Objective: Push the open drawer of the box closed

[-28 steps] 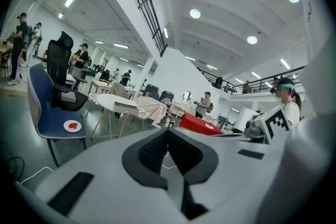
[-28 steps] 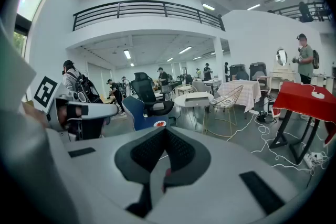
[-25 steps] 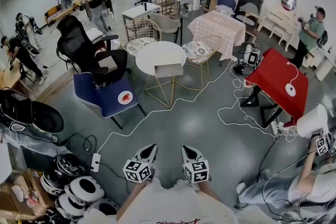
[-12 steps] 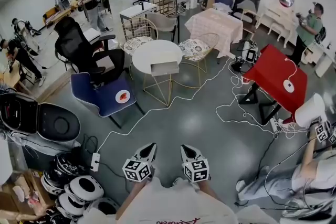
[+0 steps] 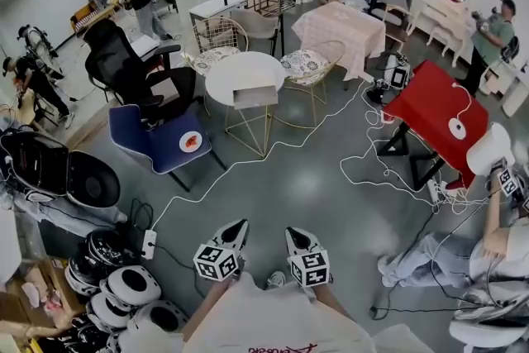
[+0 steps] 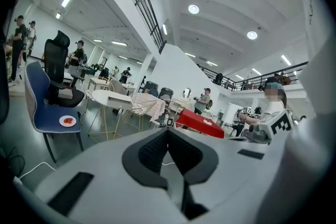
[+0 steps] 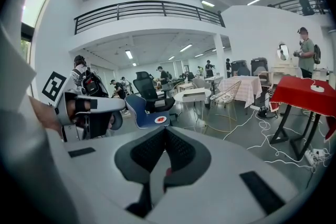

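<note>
Round white table [image 5: 219, 77], well ahead of you, carries the box [image 5: 248, 88], its drawer [image 5: 256, 101] drawn out, detail indistinct; your left gripper [image 5: 238, 226] and right gripper [image 5: 294, 234] hover low, jaws pressed together, empty; their cubes [image 5: 216, 263] bear square markers only.

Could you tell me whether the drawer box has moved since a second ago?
No. The box still sits at the near edge of the round white table.

My left gripper [image 5: 239, 225] and right gripper [image 5: 292, 233] sit side by side just ahead of my body, pointing forward. Each one's fingers [image 7: 179, 150] meet at the tips, empty as far as I can tell.
</note>
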Demonstrator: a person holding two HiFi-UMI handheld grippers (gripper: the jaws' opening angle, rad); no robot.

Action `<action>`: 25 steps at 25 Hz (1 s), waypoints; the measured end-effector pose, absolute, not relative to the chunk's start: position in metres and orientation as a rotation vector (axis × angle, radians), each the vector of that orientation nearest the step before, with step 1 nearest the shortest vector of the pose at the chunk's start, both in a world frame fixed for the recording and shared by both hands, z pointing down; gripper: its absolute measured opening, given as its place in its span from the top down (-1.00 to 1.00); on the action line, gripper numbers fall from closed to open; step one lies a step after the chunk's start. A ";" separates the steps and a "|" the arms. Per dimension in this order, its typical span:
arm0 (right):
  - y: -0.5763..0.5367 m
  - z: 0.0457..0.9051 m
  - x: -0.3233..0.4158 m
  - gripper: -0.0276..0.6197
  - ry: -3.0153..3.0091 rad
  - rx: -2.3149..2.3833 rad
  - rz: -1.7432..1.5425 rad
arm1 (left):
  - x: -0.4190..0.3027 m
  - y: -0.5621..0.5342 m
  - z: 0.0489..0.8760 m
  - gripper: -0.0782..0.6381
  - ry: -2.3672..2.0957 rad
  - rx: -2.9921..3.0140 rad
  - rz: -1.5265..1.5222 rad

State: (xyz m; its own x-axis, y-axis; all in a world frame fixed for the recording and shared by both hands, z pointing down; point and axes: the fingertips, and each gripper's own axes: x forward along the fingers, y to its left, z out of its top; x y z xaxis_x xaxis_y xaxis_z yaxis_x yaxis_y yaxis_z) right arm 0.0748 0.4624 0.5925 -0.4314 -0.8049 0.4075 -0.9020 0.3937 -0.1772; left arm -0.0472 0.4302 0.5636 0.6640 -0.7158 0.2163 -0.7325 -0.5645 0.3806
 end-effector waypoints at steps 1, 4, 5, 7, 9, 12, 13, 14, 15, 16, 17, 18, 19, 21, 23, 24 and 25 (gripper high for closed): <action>0.465 0.594 0.078 0.87 -2.399 1.501 0.551 | -0.042 0.431 0.565 0.75 -1.125 2.440 0.057; 0.467 0.600 0.089 0.87 -2.392 1.504 0.561 | -0.029 0.431 0.569 0.75 -1.102 2.451 0.075; 0.468 0.603 0.092 0.87 -2.388 1.504 0.564 | -0.025 0.431 0.570 0.75 -1.097 2.455 0.078; 0.468 0.608 0.097 0.87 -2.386 1.503 0.565 | -0.021 0.429 0.572 0.75 -1.098 2.460 0.074; 0.463 0.610 0.100 0.87 -2.389 1.504 0.559 | -0.020 0.423 0.572 0.75 -1.107 2.462 0.068; 0.454 0.608 0.105 0.87 -2.393 1.505 0.550 | -0.018 0.415 0.570 0.75 -1.120 2.460 0.062; 0.450 0.606 0.106 0.87 -2.396 1.504 0.546 | -0.017 0.411 0.570 0.75 -1.123 2.458 0.059; 0.446 0.605 0.107 0.87 -2.398 1.503 0.542 | -0.017 0.407 0.569 0.75 -1.126 2.456 0.056; 0.442 0.604 0.108 0.87 -2.400 1.501 0.537 | -0.016 0.404 0.568 0.75 -1.127 2.455 0.053; 0.438 0.603 0.108 0.87 -2.400 1.500 0.532 | -0.016 0.399 0.568 0.75 -1.128 2.456 0.051; 0.435 0.603 0.109 0.87 -2.399 1.499 0.528 | -0.015 0.395 0.568 0.75 -1.127 2.457 0.048; 0.432 0.604 0.110 0.87 -2.396 1.500 0.527 | -0.014 0.392 0.568 0.75 -1.124 2.459 0.047; 0.429 0.604 0.111 0.87 -2.393 1.503 0.528 | -0.012 0.388 0.568 0.75 -1.120 2.461 0.046; 0.422 0.606 0.113 0.87 -2.384 1.512 0.532 | -0.009 0.381 0.569 0.75 -1.109 2.467 0.047; 0.415 0.607 0.114 0.87 -2.376 1.518 0.535 | -0.007 0.374 0.570 0.75 -1.099 2.470 0.048; 0.411 0.607 0.114 0.87 -2.375 1.518 0.534 | -0.007 0.370 0.571 0.75 -1.097 2.469 0.048; 0.406 0.607 0.114 0.87 -2.376 1.516 0.532 | -0.007 0.365 0.571 0.75 -1.097 2.467 0.047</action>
